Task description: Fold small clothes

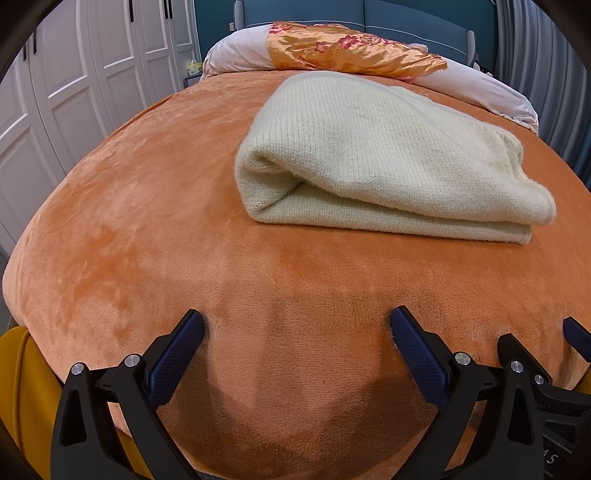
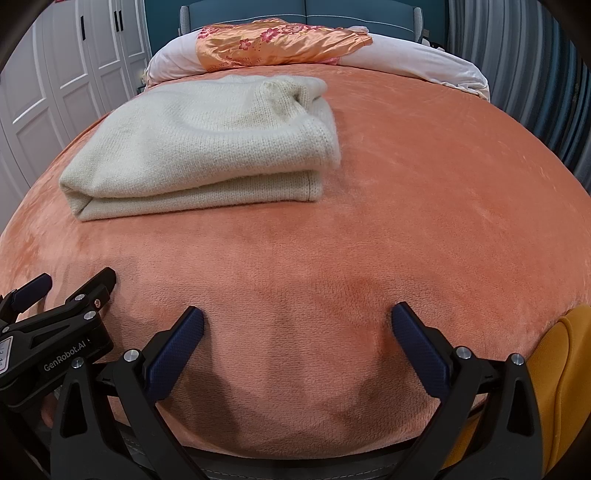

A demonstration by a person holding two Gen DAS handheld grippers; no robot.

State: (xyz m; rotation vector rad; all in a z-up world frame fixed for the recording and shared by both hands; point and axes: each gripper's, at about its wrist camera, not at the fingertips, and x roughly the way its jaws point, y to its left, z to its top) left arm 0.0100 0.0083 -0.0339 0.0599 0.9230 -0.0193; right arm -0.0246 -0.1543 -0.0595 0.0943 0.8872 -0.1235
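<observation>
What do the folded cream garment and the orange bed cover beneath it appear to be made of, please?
The cream garment looks like soft knitted wool or acrylic: ribbed stitches and a fuzzy edge. The orange bed cover looks like plush fleece, with a short matte nap showing brushed patches.

"GenRobot.AI" stands in pale letters on the black body of the left gripper (image 2: 75,286), at eight o'clock in the right wrist view.

Bed (image 1: 147,221) covered by orange plush blanket (image 2: 406,184), filling most of both views. At its far end: white bedding roll (image 1: 236,51) with orange floral satin cloth (image 1: 351,48) over it. Teal padded headboard (image 1: 406,18) behind. White panelled wardrobe doors (image 1: 81,66) with dark handles on left. Grey pleated curtain (image 2: 517,55) on right. Even indoor light.
</observation>
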